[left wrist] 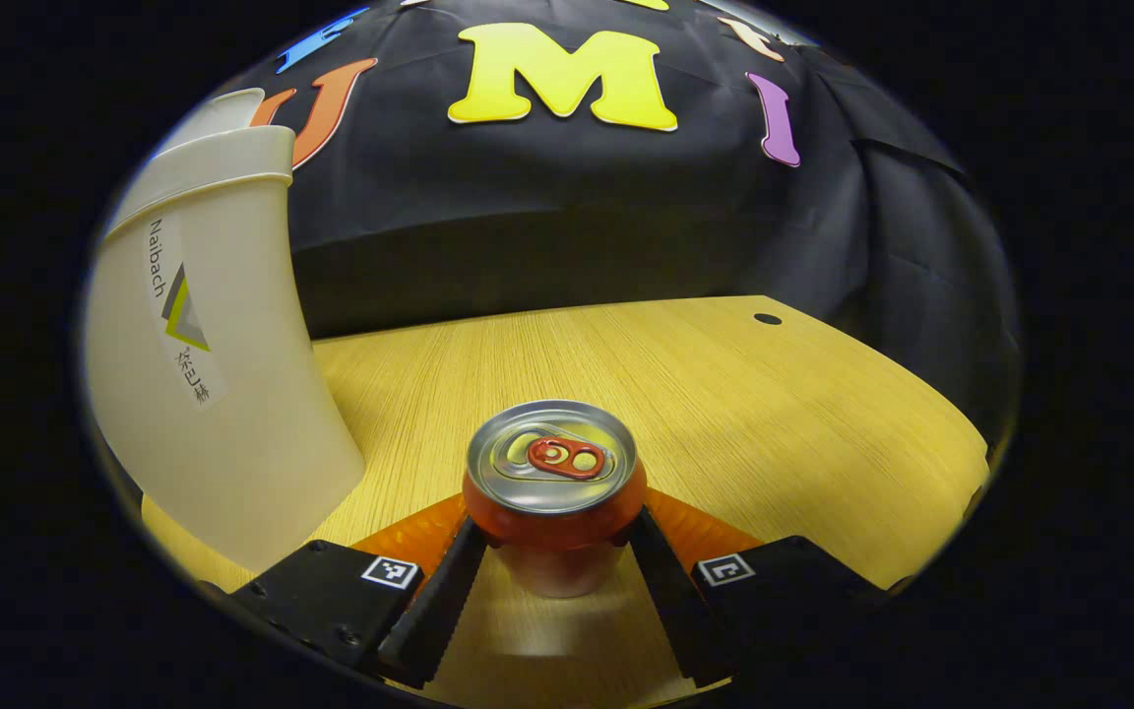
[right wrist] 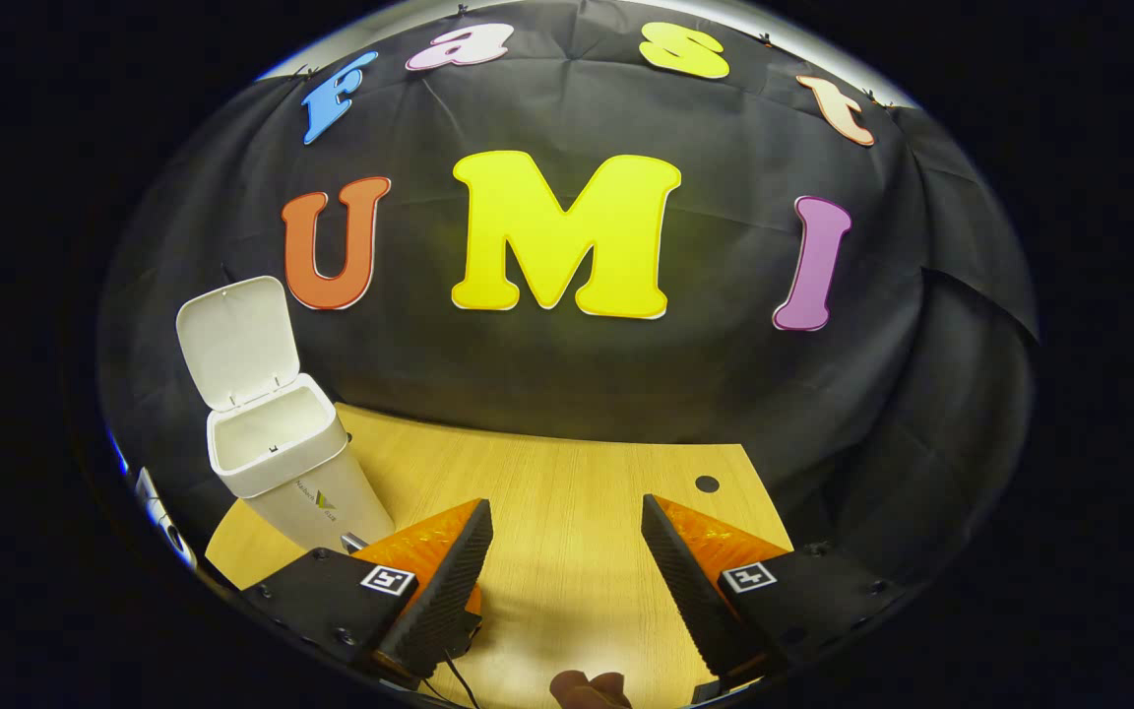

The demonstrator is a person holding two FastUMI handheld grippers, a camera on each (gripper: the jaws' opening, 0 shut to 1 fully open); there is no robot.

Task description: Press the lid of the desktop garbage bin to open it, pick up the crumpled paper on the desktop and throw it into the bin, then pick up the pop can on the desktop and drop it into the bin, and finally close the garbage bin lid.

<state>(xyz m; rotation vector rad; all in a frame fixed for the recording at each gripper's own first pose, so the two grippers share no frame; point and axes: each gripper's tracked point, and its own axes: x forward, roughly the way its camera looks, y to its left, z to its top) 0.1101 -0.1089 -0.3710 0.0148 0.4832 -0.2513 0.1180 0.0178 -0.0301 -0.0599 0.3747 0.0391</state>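
Jaws, left gripper [left wrist: 555, 551]: closed on the pop can [left wrist: 554, 487], both fingers pressing its sides, low on the body.
Jaws, right gripper [right wrist: 567, 551]: wide apart, holding nothing.
Garbage bin [right wrist: 277, 458]: lid [right wrist: 232, 340] up, mouth open; just left of the can.
Crumpled paper: not seen on the desktop [left wrist: 724, 394].
Risk: smooth can may slip or tilt in the low grip; a tilted can could clip the bin's rim.
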